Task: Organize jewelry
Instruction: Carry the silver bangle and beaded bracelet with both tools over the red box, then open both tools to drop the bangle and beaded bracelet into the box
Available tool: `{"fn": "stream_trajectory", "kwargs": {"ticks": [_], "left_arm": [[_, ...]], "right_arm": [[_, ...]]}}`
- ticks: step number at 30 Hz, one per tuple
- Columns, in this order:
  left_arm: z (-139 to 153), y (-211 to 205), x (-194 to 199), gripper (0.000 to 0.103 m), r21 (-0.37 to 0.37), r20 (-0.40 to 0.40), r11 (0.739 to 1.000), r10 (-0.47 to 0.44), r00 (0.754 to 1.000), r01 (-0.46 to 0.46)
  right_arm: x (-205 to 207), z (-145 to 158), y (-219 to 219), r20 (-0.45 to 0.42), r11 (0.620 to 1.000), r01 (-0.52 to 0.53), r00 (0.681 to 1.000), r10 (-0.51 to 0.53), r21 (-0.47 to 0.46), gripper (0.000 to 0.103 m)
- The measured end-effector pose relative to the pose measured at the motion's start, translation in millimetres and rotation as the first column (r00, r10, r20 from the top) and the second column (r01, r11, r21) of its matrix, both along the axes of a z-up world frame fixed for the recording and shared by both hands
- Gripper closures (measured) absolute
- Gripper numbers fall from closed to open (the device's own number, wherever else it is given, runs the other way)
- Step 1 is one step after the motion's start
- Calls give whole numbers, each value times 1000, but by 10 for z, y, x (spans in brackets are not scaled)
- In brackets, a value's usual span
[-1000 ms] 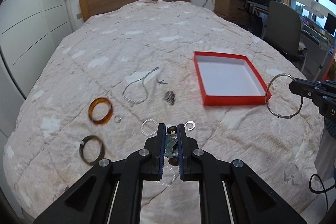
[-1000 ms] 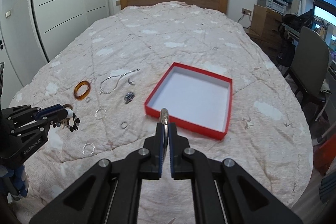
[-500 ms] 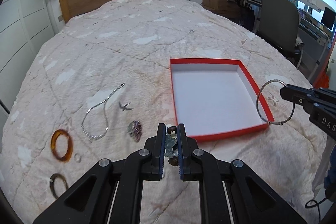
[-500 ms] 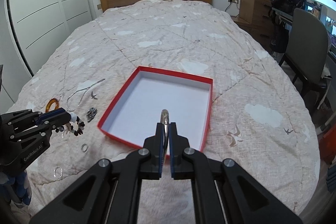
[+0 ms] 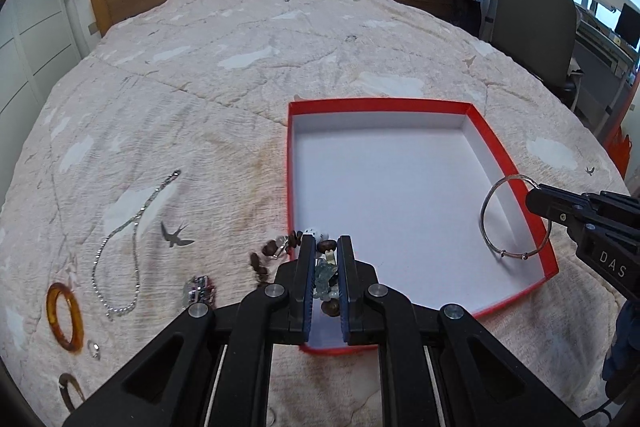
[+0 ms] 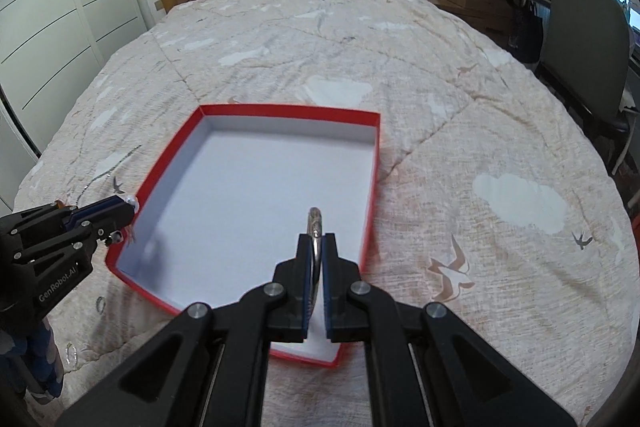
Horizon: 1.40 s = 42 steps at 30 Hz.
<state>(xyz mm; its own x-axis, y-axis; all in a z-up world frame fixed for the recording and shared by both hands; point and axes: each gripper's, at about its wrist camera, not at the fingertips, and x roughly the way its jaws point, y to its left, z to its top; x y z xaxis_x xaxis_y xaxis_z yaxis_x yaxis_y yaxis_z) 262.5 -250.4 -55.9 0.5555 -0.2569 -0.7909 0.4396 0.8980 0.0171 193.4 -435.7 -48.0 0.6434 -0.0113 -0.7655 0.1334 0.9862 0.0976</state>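
Jewelry, left wrist view: the beaded bracelet (image 5: 326,269) is pinched between the pads of the left hand-held gripper (image 5: 325,247), its brown beads trailing out to the left over the box edge.
Red box (image 5: 496,143): white inside, lying on the bed (image 5: 240,67); a second ago it sat farther off to the right, now its near-left corner is under the left jaws.
Right hand-held gripper (image 5: 538,195): at the right edge, pressed together on the thin silver bangle (image 5: 490,219), which hangs over the box's right wall; earlier it was outside the box.
Left on the quilt: silver chain (image 5: 128,239), amber bangle (image 5: 64,315), a small sparkly piece (image 5: 198,291), a small ring (image 5: 94,347), and a dark bangle (image 5: 70,391) half cut off, possibly the same one seen whole earlier.
Right wrist view: the silver bangle shows edge-on between the closed fingers, above the box floor; the box has drawn nearer than before.
Left hand-held gripper, right wrist view: at the box's left wall, beads blurred at its tip.
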Motion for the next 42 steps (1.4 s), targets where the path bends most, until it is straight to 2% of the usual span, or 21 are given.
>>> {"fn": "stream_trajectory", "kwargs": {"ticks": [9,12,22,28,33,37,42], "left_arm": [[-247,-115,109,94,21,-45,1000,-3,999,4],[-314,-147,119,99,26,-64,1000,-3,998,4],[-322,-137,124,98,25,-63,1000,2,998,-1],[-293,-141,93,88,16,-67,1000,-5,998,6],[-181,-131,9,64,-6,-42,1000,-6,999,5],[-73,-84,-79,60,-22,-29,1000,-4,1000,4],[0,20,-225,58,-18,-30,1000,3,1000,-4]], "right_arm": [[59,-98,-133,-5,1000,21,1000,-21,5,98],[61,-144,-153,-14,1000,26,1000,-26,10,98],[47,-162,-108,-14,999,32,999,-32,-7,97],[-12,-120,-139,-9,998,53,999,-53,-14,92],[-94,-45,-156,-4,997,69,998,-69,-19,90],[-184,29,-100,-5,996,83,997,-83,-18,79],[-320,113,61,-14,996,80,997,-80,-34,77]]}}
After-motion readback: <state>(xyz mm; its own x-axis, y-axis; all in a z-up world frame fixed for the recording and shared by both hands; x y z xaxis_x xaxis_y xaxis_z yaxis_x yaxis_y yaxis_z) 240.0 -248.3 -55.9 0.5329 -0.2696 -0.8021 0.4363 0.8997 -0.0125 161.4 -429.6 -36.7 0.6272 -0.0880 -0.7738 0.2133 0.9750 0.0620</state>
